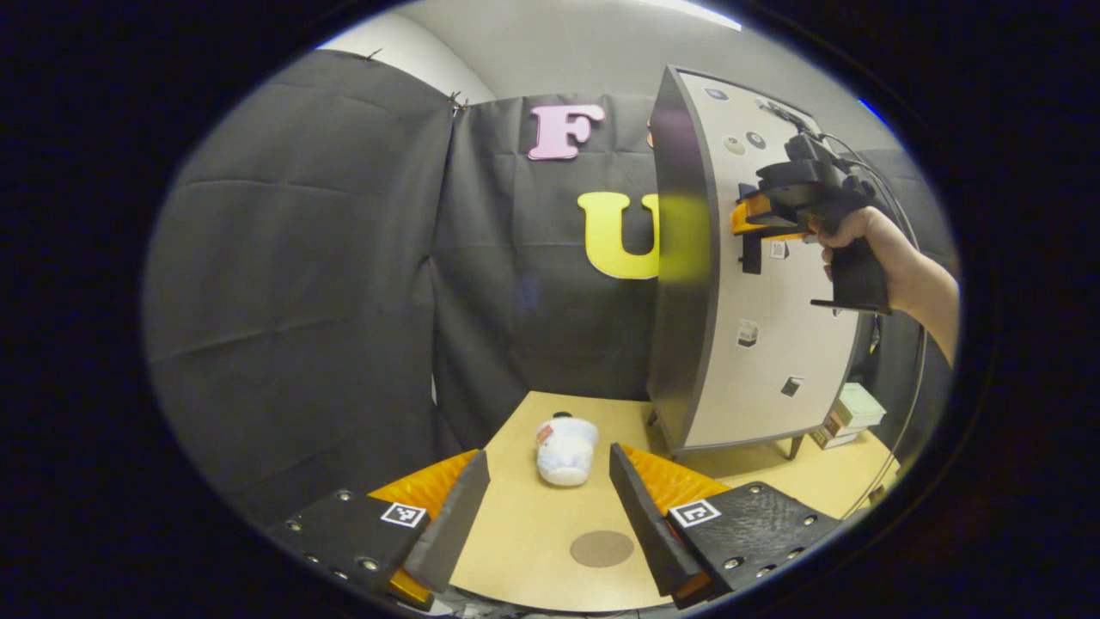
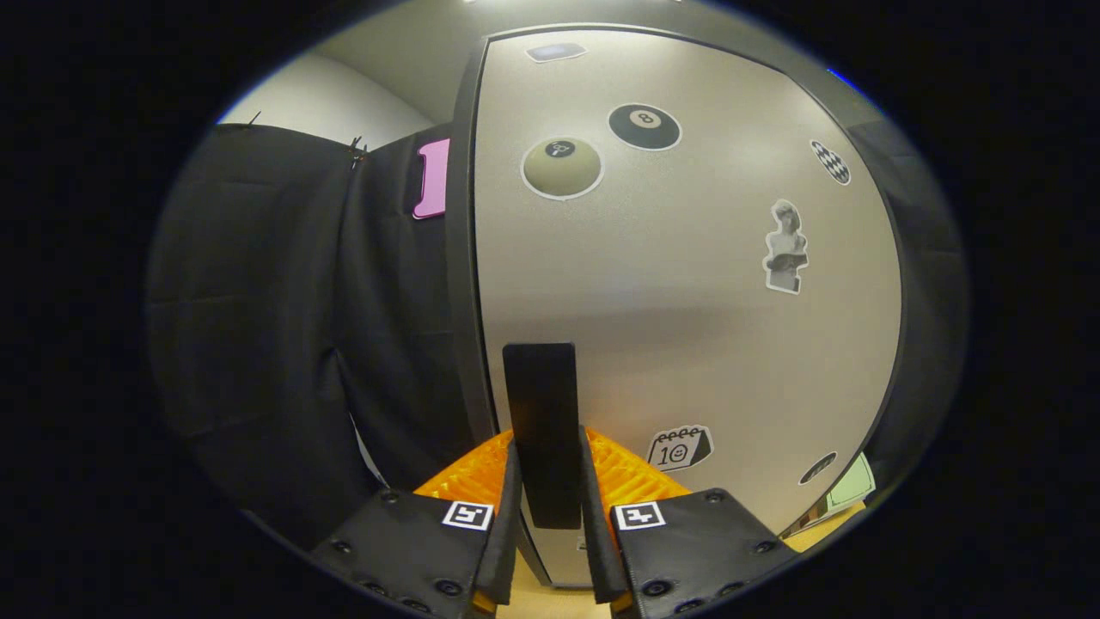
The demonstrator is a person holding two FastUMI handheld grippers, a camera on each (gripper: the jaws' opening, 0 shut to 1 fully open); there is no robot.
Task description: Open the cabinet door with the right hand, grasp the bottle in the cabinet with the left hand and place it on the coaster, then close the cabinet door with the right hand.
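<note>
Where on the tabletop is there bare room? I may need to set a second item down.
Free: the table between the lying bottle and the coaster, and the strip right of the coaster toward the small boxes. Crowded: the back right, with the cabinet and the right gripper shut on its handle.

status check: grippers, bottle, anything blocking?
Right gripper shut on door handle. Left gripper open, empty. Bottle lying on table, off coaster. Nothing blocking.

Left gripper [image 1: 547,503], square coded tags, screws, right gripper [image 2: 550,516], bare forearm [image 1: 932,292]
</note>
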